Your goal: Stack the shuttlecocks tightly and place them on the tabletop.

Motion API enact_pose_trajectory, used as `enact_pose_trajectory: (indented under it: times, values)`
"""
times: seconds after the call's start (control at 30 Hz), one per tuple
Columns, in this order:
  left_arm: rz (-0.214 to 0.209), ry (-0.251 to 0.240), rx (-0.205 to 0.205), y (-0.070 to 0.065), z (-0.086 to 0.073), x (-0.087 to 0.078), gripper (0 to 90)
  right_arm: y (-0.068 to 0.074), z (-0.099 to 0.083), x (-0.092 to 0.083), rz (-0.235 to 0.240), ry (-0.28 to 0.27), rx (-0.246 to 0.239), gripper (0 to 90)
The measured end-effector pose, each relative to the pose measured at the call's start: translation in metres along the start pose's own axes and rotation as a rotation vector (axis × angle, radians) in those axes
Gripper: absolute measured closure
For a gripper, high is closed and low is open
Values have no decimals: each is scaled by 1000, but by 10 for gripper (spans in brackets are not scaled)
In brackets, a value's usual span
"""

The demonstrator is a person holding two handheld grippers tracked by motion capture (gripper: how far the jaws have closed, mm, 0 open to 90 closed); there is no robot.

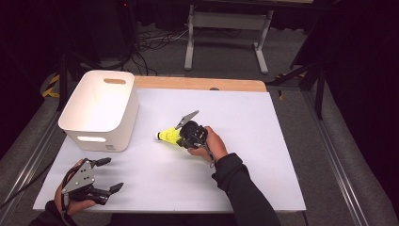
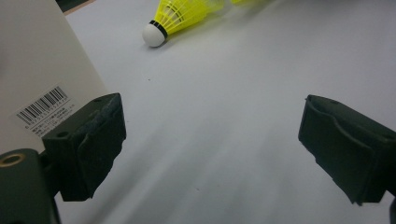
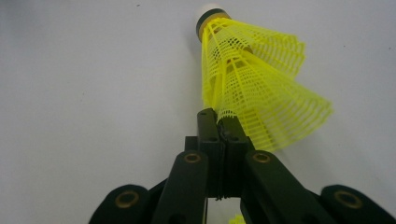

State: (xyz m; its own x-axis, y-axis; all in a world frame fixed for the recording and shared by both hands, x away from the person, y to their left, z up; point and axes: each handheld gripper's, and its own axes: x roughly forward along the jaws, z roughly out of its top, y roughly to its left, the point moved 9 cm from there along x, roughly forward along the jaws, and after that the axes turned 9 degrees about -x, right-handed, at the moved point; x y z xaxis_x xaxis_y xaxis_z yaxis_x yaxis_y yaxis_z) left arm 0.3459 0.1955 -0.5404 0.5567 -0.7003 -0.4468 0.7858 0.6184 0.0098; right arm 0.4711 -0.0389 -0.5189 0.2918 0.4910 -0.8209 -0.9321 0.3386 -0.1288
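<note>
Right gripper (image 3: 219,122) clamped on shuttlecock (image 3: 252,88) skirt, mid-worktop.
Your right jaws pinch the yellow mesh skirt's edge; cork tip points left toward the white bin (image 1: 101,109). Your left gripper (image 2: 212,154) rests near-left, jaws wide, empty.

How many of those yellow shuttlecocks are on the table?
1: the yellow shuttlecock lies mid-table, right of the white bin, its skirt edge pinched by the right gripper. The skirt looks doubled, so another may be nested.

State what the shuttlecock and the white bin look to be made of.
Shuttlecock: the skirt looks like thin moulded yellow plastic, an open mesh that light passes through; the white tip may be foam or cork, which the pictures leave open.
White bin: probably matte rigid plastic, with smooth rounded corners and cut-out handles.
</note>
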Motion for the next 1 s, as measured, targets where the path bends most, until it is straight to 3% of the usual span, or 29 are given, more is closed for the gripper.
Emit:
enact_pose_trajectory:
  times: [0.27, 0.57, 0.67, 0.73, 1.0]
  values:
    - [-4, -1, 2, 0, 0, -1, 85, 3, 1, 0, 22, 0, -39, 900]
    - [-6, 0, 2, 0, 0, 0, 86, -6, -4, 1, -10, 3, -14, 834]
    - [-5, 0, 5, -1, 0, 0, 86, -7, -4, 0, -29, 0, -5, 733]
    - [-6, 0, 5, -1, 0, 0, 86, -8, -5, -1, -45, 1, 1, 618]
    - [-5, 1, 5, -1, 0, 0, 86, -13, -5, -16, -120, -19, 10, 422]
